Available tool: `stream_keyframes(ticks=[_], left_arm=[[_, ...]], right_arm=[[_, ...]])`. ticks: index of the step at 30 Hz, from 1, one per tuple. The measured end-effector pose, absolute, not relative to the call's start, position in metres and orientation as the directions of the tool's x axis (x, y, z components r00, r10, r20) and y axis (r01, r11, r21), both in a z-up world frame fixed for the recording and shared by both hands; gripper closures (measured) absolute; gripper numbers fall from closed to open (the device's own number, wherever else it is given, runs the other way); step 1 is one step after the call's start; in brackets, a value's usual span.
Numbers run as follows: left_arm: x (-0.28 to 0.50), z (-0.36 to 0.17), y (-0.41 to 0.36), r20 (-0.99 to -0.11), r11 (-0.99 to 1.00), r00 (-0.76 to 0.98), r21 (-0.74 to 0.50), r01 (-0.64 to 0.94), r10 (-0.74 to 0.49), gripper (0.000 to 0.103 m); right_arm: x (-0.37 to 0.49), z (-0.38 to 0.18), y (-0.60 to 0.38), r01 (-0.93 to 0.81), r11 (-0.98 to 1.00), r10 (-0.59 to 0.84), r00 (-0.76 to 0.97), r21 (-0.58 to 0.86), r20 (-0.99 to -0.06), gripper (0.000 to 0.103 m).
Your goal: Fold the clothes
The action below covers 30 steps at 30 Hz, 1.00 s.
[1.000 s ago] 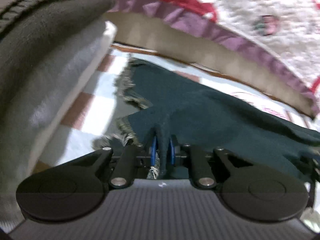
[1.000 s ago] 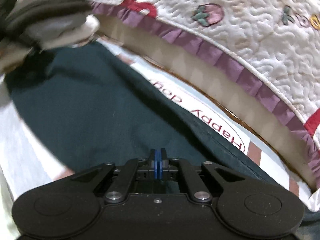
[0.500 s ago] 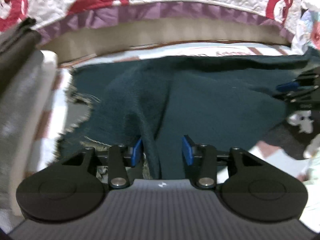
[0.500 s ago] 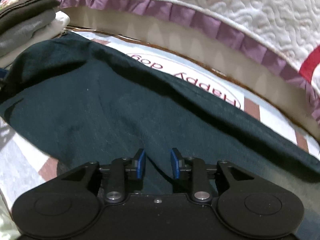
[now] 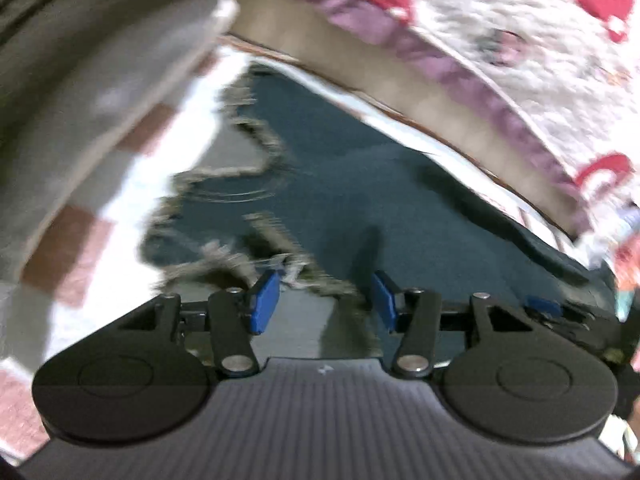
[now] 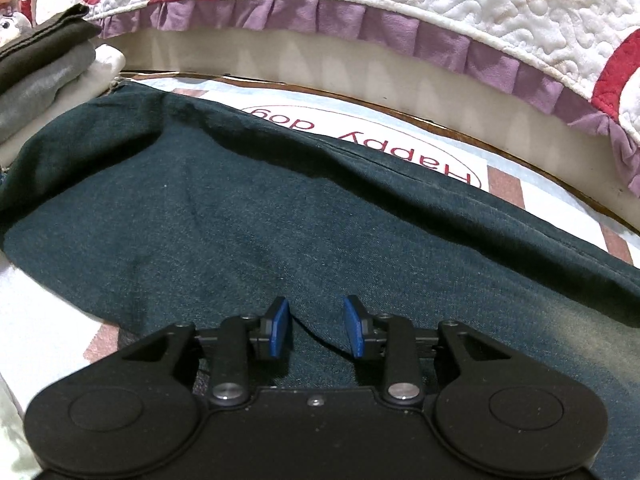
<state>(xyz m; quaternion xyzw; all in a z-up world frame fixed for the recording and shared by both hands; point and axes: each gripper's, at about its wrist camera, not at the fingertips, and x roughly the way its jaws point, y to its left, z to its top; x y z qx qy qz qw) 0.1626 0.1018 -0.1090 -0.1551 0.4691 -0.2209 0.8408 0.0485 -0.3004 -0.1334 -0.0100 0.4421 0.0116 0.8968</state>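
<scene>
With both your left claw (image 5: pixel 324 300) and right claw (image 6: pixel 316 330) released over the dark teal frayed-hem denim garment (image 6: pixel 280 220) on the checked printed mat (image 6: pixel 400 136), flatten its ridges before any crease.

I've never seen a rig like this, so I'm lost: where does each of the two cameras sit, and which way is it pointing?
Left wrist: rides on the left gripper, looking forward along its open blue fingers at the frayed hem of the dark teal garment; blurred.
Right wrist: rides on the right gripper, fingers open, looking across the same garment toward the quilt.
Shared: garment, quilt, folded stack.
</scene>
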Motion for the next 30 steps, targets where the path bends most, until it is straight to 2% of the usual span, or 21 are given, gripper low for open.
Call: stream_keyframes(ticks=[2, 5, 8, 11, 13, 15, 17, 18, 19, 21, 25, 26, 28, 30], left_arm=[[0.167, -0.106, 0.109, -0.701, 0.853, 0.497, -0.483, 0.198, -0.512, 0.054], [0.182, -0.109, 0.103, -0.722, 0.88, 0.507, -0.431, 0.202, -0.47, 0.052], [0.196, -0.115, 0.093, -0.748, 0.903, 0.507, -0.371, 0.215, -0.428, 0.045], [0.198, -0.124, 0.082, -0.767, 0.911, 0.493, -0.34, 0.232, -0.412, 0.042], [0.199, -0.13, 0.075, -0.779, 0.916, 0.483, -0.32, 0.244, -0.401, 0.041], [0.201, -0.134, 0.069, -0.781, 0.919, 0.486, -0.305, 0.25, -0.392, 0.041], [0.2, -0.134, 0.067, -0.77, 0.92, 0.507, -0.298, 0.253, -0.389, 0.05], [0.199, -0.133, 0.066, -0.765, 0.924, 0.521, -0.279, 0.262, -0.379, 0.078], [0.199, -0.131, 0.064, -0.76, 0.927, 0.535, -0.26, 0.269, -0.369, 0.092], [0.195, -0.126, 0.06, -0.744, 0.939, 0.582, -0.19, 0.286, -0.328, 0.1], [0.178, -0.101, 0.046, -0.64, 0.95, 0.754, 0.118, 0.289, -0.15, 0.101], [0.174, -0.095, 0.046, -0.613, 0.946, 0.78, 0.159, 0.282, -0.129, 0.101], [0.169, -0.085, 0.051, -0.583, 0.95, 0.8, 0.147, 0.276, -0.142, 0.101], [0.172, -0.079, 0.063, -0.596, 0.963, 0.778, 0.024, 0.267, -0.201, 0.101]], right_arm=[[0.048, -0.133, -0.301, -0.029, 1.0, 0.012, 0.609, -0.007, -0.793, 0.067], [0.048, -0.133, -0.301, -0.024, 1.0, 0.012, 0.609, -0.004, -0.793, 0.067], [0.05, -0.134, -0.302, -0.013, 1.0, 0.014, 0.605, 0.008, -0.796, 0.066], [0.053, -0.133, -0.309, 0.05, 0.995, 0.037, 0.596, 0.084, -0.802, 0.065], [0.055, -0.134, -0.32, 0.129, 0.97, 0.087, 0.602, 0.204, -0.794, 0.058], [0.055, -0.135, -0.328, 0.177, 0.943, 0.115, 0.62, 0.281, -0.776, 0.058], [0.055, -0.136, -0.336, 0.192, 0.926, 0.139, 0.625, 0.324, -0.768, 0.059], [0.055, -0.135, -0.34, 0.199, 0.919, 0.149, 0.626, 0.341, -0.766, 0.06], [0.055, -0.134, -0.346, 0.211, 0.91, 0.153, 0.629, 0.357, -0.762, 0.06], [0.054, -0.131, -0.361, 0.262, 0.886, 0.132, 0.648, 0.382, -0.75, 0.057], [0.046, -0.127, -0.409, 0.406, 0.742, 0.12, 0.704, 0.535, -0.7, 0.055], [0.043, -0.127, -0.418, 0.427, 0.689, 0.13, 0.722, 0.586, -0.68, 0.055], [0.038, -0.126, -0.434, 0.445, 0.61, 0.143, 0.752, 0.656, -0.643, 0.051], [0.04, -0.123, -0.442, 0.479, 0.609, 0.108, 0.74, 0.632, -0.664, 0.05]])
